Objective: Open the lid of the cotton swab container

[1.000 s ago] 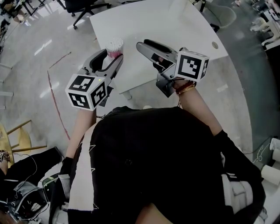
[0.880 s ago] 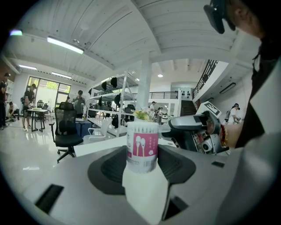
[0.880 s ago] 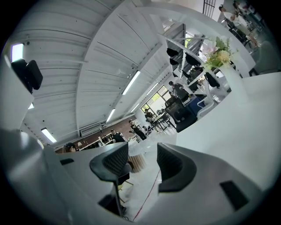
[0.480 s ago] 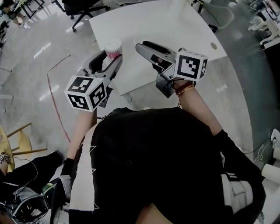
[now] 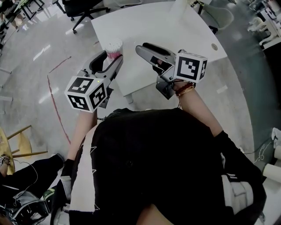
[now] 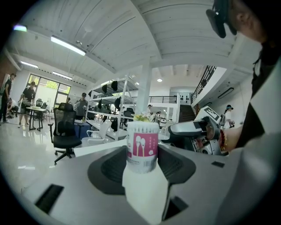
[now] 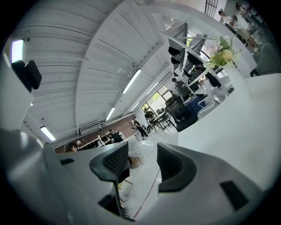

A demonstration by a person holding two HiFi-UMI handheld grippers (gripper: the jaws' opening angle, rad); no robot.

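Note:
The cotton swab container point(image 5: 114, 47), a small tub with a pink label and white swab tips showing at its top, stands between the pads of my left gripper point(image 5: 112, 56) at the near left corner of the white table point(image 5: 167, 26). In the left gripper view both pads press on the container's point(image 6: 142, 147) sides. My right gripper point(image 5: 139, 46) hovers just right of it, over the table. A clear round lid point(image 7: 139, 147) shows between the right gripper's point(image 7: 142, 160) pads, which appear to hold it by its rim.
A black office chair point(image 5: 83, 6) stands beyond the table's far left corner. A red line point(image 5: 55, 88) runs across the shiny floor on the left. People and shelving fill the background of the left gripper view.

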